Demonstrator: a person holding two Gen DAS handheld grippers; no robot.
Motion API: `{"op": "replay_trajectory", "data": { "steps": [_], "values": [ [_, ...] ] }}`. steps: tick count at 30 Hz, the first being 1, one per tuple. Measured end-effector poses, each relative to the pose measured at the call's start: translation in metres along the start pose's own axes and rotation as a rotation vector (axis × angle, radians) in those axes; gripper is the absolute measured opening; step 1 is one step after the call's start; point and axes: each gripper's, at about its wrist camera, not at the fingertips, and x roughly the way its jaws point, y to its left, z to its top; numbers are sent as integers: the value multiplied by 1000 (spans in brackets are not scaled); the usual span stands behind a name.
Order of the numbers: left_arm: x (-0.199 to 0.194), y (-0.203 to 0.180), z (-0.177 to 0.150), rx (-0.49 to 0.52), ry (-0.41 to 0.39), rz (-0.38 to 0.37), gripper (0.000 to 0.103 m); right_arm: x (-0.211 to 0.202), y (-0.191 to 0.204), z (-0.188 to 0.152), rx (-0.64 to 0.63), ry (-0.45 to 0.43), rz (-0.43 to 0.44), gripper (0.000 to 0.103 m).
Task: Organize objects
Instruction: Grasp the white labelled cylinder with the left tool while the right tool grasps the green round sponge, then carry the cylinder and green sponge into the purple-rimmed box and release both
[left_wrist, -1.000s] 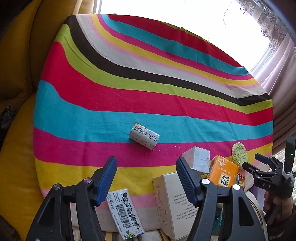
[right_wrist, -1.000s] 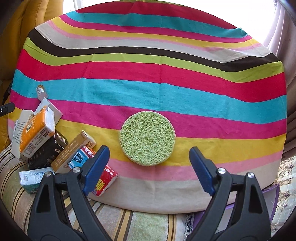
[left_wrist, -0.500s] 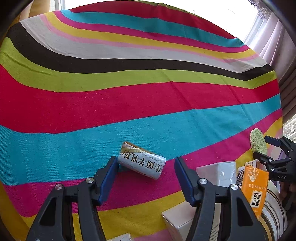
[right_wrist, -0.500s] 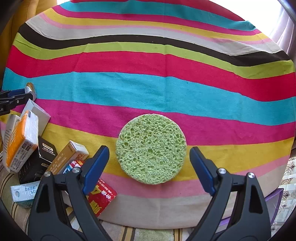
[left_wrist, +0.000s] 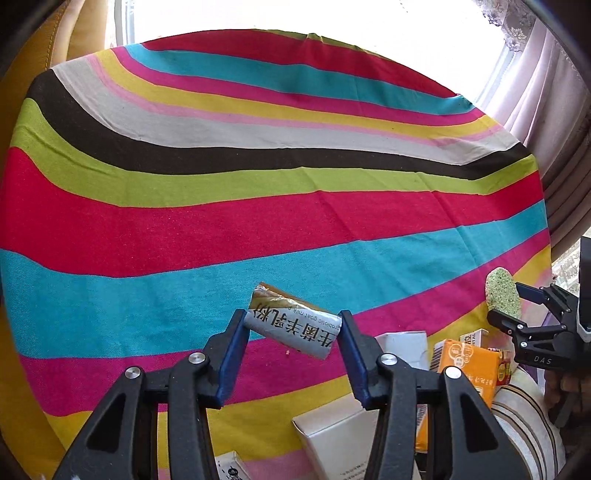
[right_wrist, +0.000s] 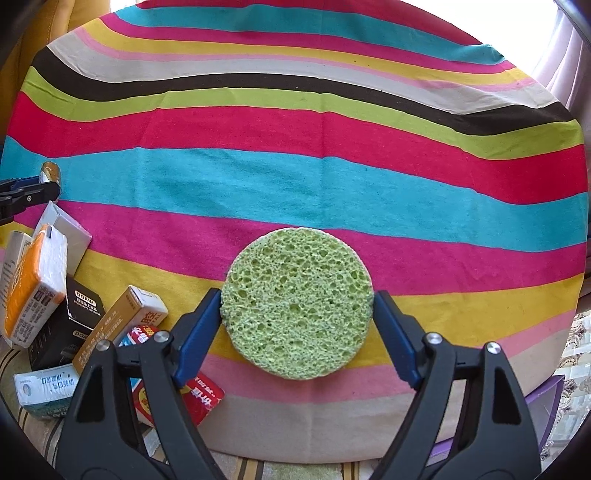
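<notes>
A silver sachet (left_wrist: 295, 328) with black print and a torn gold end lies tilted on the striped cloth (left_wrist: 258, 221). My left gripper (left_wrist: 291, 325) is closing, and its blue pads touch both ends of the sachet. A round green sponge (right_wrist: 297, 306) lies flat near the cloth's front edge. My right gripper (right_wrist: 297, 306) is closing too, with a pad against each side of the sponge. In the left wrist view, the right gripper (left_wrist: 513, 306) and sponge (left_wrist: 502, 295) show at the far right. In the right wrist view, the left gripper (right_wrist: 26, 188) and sachet (right_wrist: 50, 171) show at the far left.
Several small boxes are piled at the front between the grippers: an orange carton (right_wrist: 33, 291), a black box (right_wrist: 81, 314), a gold box (right_wrist: 122, 325), a red box (right_wrist: 195, 398) and a white box (left_wrist: 332, 435). A curtain (left_wrist: 546, 110) hangs at the right.
My left gripper moved forward over the sachet and narrowed until its pads met the ends. My right gripper came closer to the sponge and narrowed onto its sides.
</notes>
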Motion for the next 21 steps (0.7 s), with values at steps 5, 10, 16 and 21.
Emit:
{"op": "replay_trajectory", "data": {
  "steps": [5,10,16,21],
  "values": [
    [-25,-25,-2,20,-52,-28,50,-17,-2,-5,11,-27,-4,84],
    [-42,-46,-9,34,-87,-58,50,-38,-1,-15,21,-62,-12,84],
    [-59,-79,-25,46,-115,-112,50,-59,-1,-32,38,-90,-5,84],
    [-67,-110,-43,54,-113,-176,50,-77,-6,-50,54,-112,-9,84]
  ]
}}
